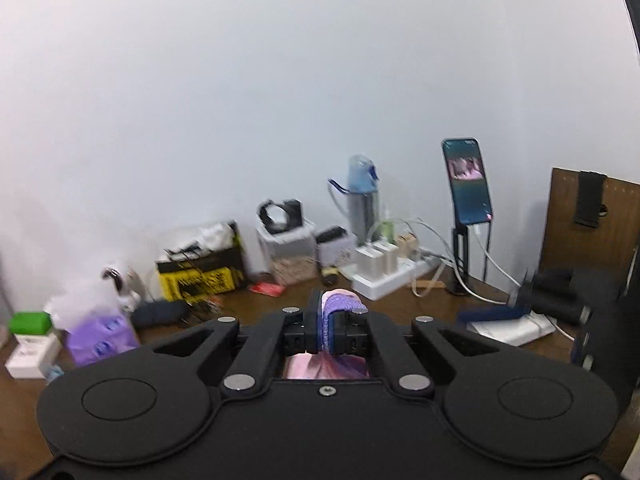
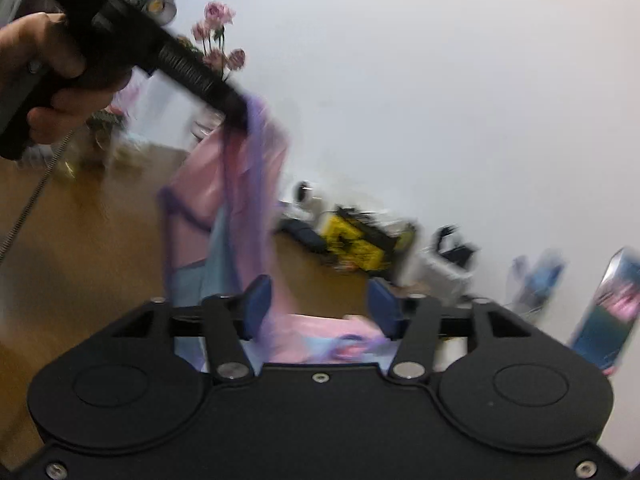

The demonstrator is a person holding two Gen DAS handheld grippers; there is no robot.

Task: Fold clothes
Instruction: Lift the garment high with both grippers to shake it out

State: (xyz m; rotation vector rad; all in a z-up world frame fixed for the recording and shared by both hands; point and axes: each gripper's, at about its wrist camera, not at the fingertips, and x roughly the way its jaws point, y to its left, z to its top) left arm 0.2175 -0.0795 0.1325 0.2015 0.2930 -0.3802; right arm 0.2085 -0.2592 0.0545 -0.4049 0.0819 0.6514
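My left gripper (image 1: 334, 320) is shut on a pink garment with purple trim (image 1: 340, 303), pinched between its pads. In the right wrist view the same left gripper (image 2: 236, 110) is held high by a hand and the pink, purple and light blue garment (image 2: 236, 200) hangs from it down to the brown table (image 2: 80, 220). My right gripper (image 2: 320, 308) is open, its blue pads wide apart. The lower part of the garment (image 2: 328, 344) lies between and under them; no grip shows. The view is blurred.
Along the white wall stand a yellow and black box (image 1: 200, 276), a purple tissue pack (image 1: 100, 336), a white power strip with chargers (image 1: 388, 268), a phone on a stand (image 1: 466, 180) and a blue-capped bottle (image 1: 362, 200). A brown board (image 1: 584, 224) stands at right. Pink flowers (image 2: 218, 36) stand at the far left.
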